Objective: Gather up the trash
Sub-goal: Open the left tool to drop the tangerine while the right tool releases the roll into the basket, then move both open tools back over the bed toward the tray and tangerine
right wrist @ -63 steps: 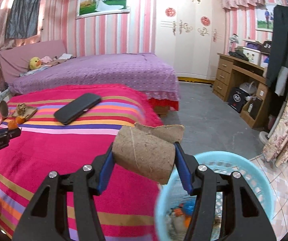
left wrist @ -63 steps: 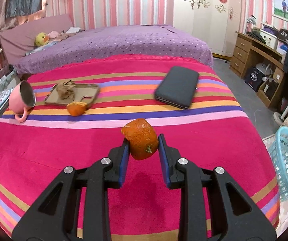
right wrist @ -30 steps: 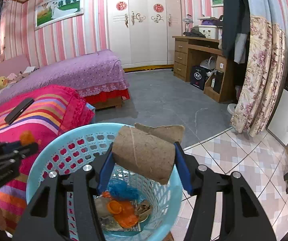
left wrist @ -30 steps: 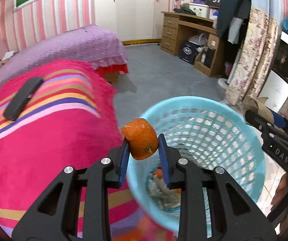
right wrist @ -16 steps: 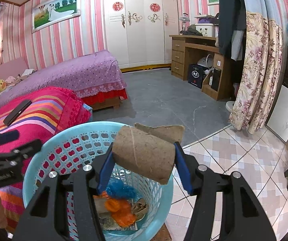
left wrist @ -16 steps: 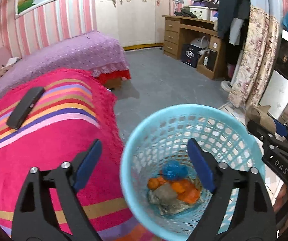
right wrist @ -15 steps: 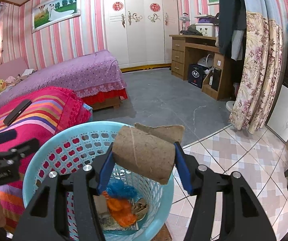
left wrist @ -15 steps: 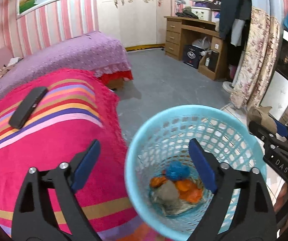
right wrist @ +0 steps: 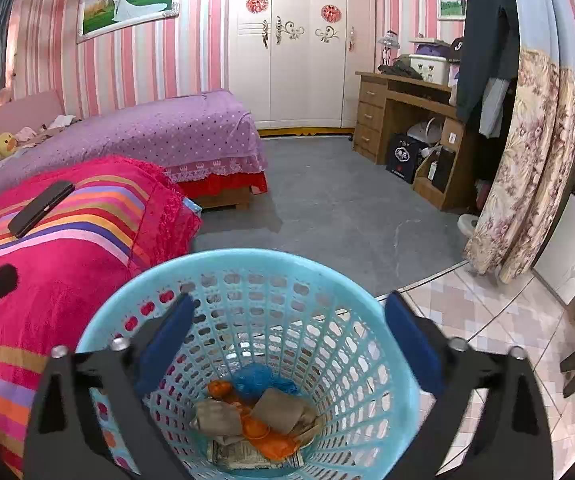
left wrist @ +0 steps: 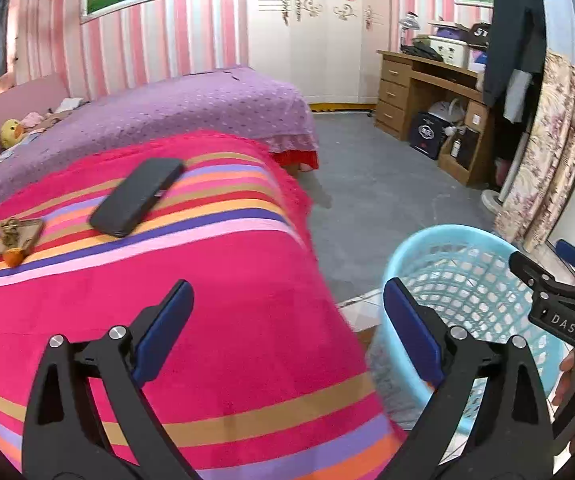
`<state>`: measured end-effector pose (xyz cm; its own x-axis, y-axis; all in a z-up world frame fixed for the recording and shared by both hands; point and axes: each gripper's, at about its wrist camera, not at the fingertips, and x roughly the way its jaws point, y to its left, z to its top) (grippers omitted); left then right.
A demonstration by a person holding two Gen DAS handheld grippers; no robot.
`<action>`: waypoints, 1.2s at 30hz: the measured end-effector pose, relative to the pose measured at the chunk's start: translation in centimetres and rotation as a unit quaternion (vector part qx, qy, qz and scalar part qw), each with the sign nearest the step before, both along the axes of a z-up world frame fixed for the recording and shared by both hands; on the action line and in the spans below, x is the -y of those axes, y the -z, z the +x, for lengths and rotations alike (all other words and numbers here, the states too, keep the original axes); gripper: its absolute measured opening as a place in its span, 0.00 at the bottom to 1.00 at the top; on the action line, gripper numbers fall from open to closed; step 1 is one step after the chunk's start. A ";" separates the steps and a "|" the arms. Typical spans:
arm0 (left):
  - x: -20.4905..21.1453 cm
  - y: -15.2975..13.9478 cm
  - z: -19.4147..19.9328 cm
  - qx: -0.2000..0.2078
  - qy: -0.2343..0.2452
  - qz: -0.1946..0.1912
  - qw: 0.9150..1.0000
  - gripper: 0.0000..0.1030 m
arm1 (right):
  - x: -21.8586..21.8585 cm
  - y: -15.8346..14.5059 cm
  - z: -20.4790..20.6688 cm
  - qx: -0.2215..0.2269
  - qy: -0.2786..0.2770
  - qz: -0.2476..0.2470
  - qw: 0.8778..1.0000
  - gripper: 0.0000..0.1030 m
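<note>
A light blue mesh basket (right wrist: 247, 264) stands on the floor beside the bed and holds orange peel (right wrist: 265, 434), a cardboard tube (right wrist: 283, 410) and blue wrapping. My right gripper (right wrist: 287, 332) is open and empty right over the basket. My left gripper (left wrist: 287, 312) is open and empty over the striped pink blanket (left wrist: 207, 300), with the basket (left wrist: 447, 240) at its right. A piece of orange peel (left wrist: 13, 257) lies on the bed at the far left beside a small tray (left wrist: 19, 230) with brown scraps.
A black case (left wrist: 137, 196) lies on the blanket. A purple bed (left wrist: 159, 116) stands behind. A wooden desk (right wrist: 407, 120) and a floral curtain (right wrist: 527, 168) are at the right. Grey floor (right wrist: 347, 216) lies past the basket.
My left gripper opened and dropped the orange peel into the basket, then swung back left over the bed. My right gripper opened and the cardboard tube fell into the basket.
</note>
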<state>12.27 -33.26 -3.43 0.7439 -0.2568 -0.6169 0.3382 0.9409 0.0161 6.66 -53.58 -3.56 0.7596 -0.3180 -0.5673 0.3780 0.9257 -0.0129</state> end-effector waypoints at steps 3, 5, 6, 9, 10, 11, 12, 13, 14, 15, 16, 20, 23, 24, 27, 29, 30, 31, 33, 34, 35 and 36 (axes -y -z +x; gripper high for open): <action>-2.2 -0.8 0.2 0.012 -0.012 0.007 1.000 0.90 | -1.2 -0.5 0.7 0.000 0.000 0.002 1.000 0.94; -4.2 -1.4 0.5 0.021 -0.024 0.005 0.999 0.92 | -2.3 -0.8 1.3 -0.001 -0.006 -0.001 1.000 0.94; -4.9 -1.6 0.6 0.023 -0.028 0.004 0.999 0.92 | -2.8 -1.0 1.6 -0.003 -0.008 -0.005 1.000 0.94; -7.6 -2.2 1.3 0.024 -0.043 0.001 0.999 0.93 | -5.1 -1.5 2.6 -0.004 -0.023 -0.015 1.000 0.95; -8.5 -2.5 1.5 0.025 -0.048 0.001 0.999 0.93 | -5.8 -1.8 2.9 -0.002 -0.029 -0.014 0.999 0.95; -9.2 -2.6 1.7 0.026 -0.051 0.001 0.998 0.93 | -6.3 -2.0 3.2 -0.001 -0.034 -0.014 0.999 0.95; -10.2 -2.9 1.9 0.029 -0.056 0.002 0.998 0.93 | -6.9 -2.2 3.4 0.002 -0.039 -0.012 0.999 0.95; -11.2 -3.1 2.0 0.032 -0.062 0.003 0.998 0.94 | -8.0 -2.5 3.8 0.007 -0.048 -0.009 0.999 0.95; -12.3 -3.3 2.1 0.035 -0.068 0.005 0.997 0.94 | -8.6 -2.8 4.0 0.009 -0.053 -0.007 0.999 0.95; -12.9 -3.5 2.2 0.036 -0.071 0.006 0.997 0.94 | -9.3 -2.9 4.3 0.011 -0.059 -0.006 0.998 0.95; -13.8 -3.6 2.3 0.036 -0.073 0.008 0.997 0.94 | -10.4 -3.2 4.8 0.014 -0.068 -0.004 0.998 0.95; -17.8 -3.8 2.5 0.047 -0.094 0.018 0.994 0.94 | -13.5 -3.5 6.1 0.017 -0.096 0.001 0.995 0.95; -20.8 -3.4 2.8 0.049 -0.116 0.016 0.992 0.94 | -16.1 -3.5 7.2 0.015 -0.115 0.002 0.993 0.95; -21.4 -3.4 2.9 0.050 -0.121 0.017 0.991 0.94 | -16.8 -3.4 7.5 0.015 -0.120 0.002 0.993 0.95; -23.8 -2.9 3.6 0.055 -0.143 0.030 0.988 0.94 | -19.3 -3.2 8.3 0.012 -0.133 -0.002 0.991 0.95; -25.5 -2.4 4.4 0.044 -0.153 0.026 0.987 0.94 | -21.0 -3.1 8.7 0.009 -0.145 -0.005 0.989 0.95; -26.3 -2.2 4.6 0.038 -0.156 0.022 0.987 0.94 | -21.9 -3.0 9.0 0.007 -0.151 -0.008 0.988 0.95; -26.7 -2.1 4.8 0.034 -0.159 0.020 0.987 0.94 | -22.5 -2.9 9.1 0.006 -0.155 -0.010 0.988 0.95; -27.7 -1.8 5.1 0.032 -0.167 0.022 0.985 0.94 | -23.7 -2.8 9.5 0.003 -0.161 -0.015 0.987 0.95; -28.2 -1.7 5.4 0.032 -0.172 0.023 0.984 0.94 | -24.5 -2.7 9.8 0.001 -0.165 -0.016 0.986 0.95; -28.8 -1.5 5.5 0.030 -0.175 0.023 0.984 0.94 | -25.0 -2.6 9.9 0.000 -0.166 -0.016 0.986 0.95; -29.6 -1.3 5.8 0.026 -0.180 0.021 0.983 0.94 | -25.5 -2.5 10.1 -0.001 -0.169 -0.015 0.986 0.95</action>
<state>18.03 -3.66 -2.11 0.8130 0.0541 -0.5797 -0.0194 0.9976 0.0660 16.77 -28.09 -1.09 0.8234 -0.0644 -0.5638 0.0490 0.9979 -0.0425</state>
